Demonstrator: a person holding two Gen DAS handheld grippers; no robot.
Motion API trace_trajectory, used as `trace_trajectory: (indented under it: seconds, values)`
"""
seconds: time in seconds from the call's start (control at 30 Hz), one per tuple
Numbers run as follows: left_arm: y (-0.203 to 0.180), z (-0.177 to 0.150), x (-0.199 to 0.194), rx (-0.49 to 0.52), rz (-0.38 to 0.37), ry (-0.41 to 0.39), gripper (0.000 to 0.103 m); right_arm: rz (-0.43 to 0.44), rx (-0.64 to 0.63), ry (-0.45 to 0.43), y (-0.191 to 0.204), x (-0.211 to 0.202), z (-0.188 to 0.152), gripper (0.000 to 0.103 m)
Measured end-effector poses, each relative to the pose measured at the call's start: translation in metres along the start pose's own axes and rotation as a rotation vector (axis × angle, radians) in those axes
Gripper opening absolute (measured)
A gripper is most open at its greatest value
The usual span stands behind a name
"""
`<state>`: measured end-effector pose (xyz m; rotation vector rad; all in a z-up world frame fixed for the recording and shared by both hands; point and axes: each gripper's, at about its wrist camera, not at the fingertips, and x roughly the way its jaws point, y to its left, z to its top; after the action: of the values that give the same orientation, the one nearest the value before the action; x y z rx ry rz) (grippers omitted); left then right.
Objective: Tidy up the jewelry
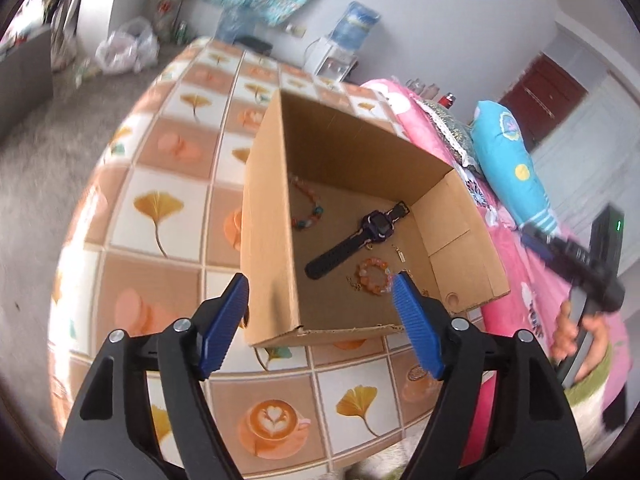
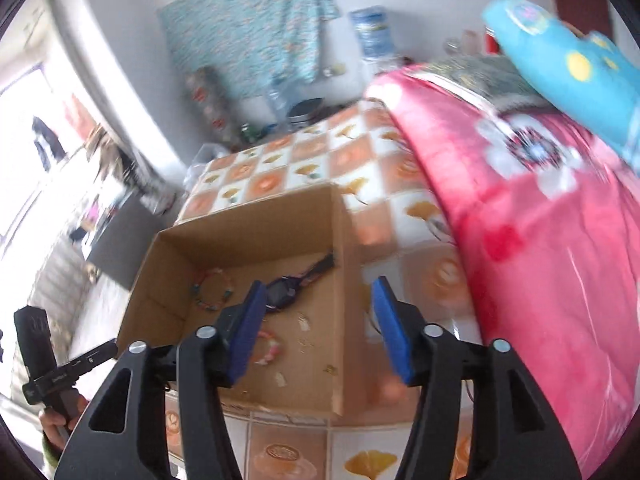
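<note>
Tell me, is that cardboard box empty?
No. The cardboard box holds a watch and two beaded bracelets on its floor.

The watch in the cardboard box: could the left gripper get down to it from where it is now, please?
Probably yes. The cardboard box is open-topped, the watch lies uncovered on its floor, and the left gripper is open and empty above the near wall. The bead bracelet lies close beside the strap.

Bright daylight, blown-out window (image 2: 20,128) at left, heavy motion blur in right view, fisheye-curved dark edges
</note>
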<state>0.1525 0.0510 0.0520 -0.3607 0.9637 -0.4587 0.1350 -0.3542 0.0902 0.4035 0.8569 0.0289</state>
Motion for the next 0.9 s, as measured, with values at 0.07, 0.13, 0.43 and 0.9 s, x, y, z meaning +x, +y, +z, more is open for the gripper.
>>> trace_trajectory:
  seconds: [0.07,0.13,0.43,0.9]
  values:
    - [0.002,-0.002,0.008,-0.027,-0.025,0.032,0.072,0.025,0.044,0.064,-0.011,0.015,-0.009,0.057]
    - [0.001,-0.005,0.014,-0.051,-0.036,0.05,0.074,0.08,0.092,0.135,-0.018,0.032,-0.017,0.057]
    - [-0.013,-0.016,0.012,-0.051,0.028,0.054,0.075,0.126,0.038,0.158,0.002,0.031,-0.031,0.059]
    - [-0.024,-0.063,-0.018,0.004,0.059,0.09,0.076,0.178,0.117,0.101,-0.018,-0.011,-0.081,0.059]
